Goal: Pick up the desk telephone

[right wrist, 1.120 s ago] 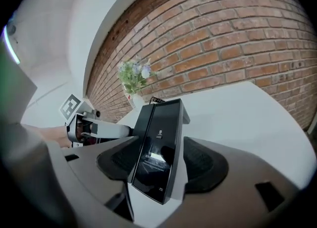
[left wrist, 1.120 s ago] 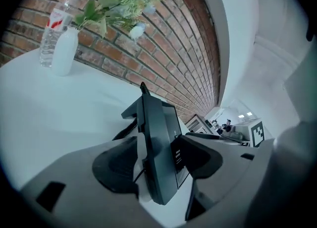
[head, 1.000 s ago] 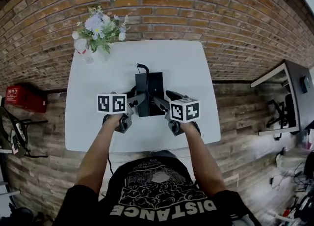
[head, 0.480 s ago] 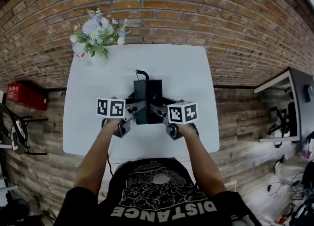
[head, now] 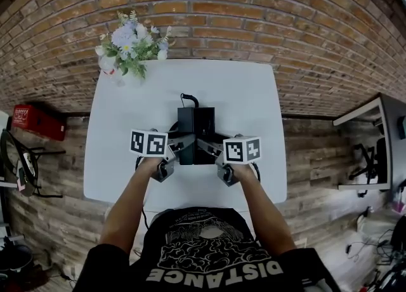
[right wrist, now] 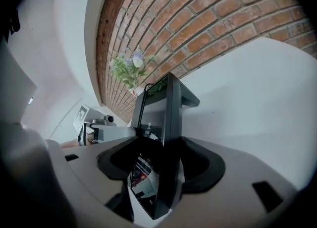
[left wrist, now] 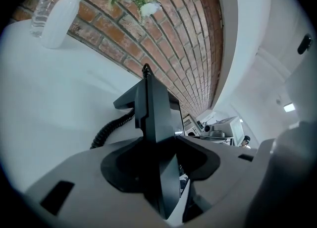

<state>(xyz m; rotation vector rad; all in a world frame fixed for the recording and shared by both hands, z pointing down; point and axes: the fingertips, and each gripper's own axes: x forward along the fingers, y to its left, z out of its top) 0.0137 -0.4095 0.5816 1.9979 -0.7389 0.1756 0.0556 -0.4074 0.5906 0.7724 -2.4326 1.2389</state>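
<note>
White surface (head: pixel 120 132) against brick wall (head: pixel 254 18); phone (head: pixel 195 126) stands mid-surface, not lifted. Flanking it: left hand-held gripper (head: pixel 182 143) and right hand-held gripper (head: pixel 206 145). Each has a phone side edge between its jaws, which are closing; the grip looks not yet firm. Remaining: clamp, lift.

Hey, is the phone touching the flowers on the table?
Apart. The head view shows the phone mid-table and the flowers at the far left corner, with bare white table between them.
</note>
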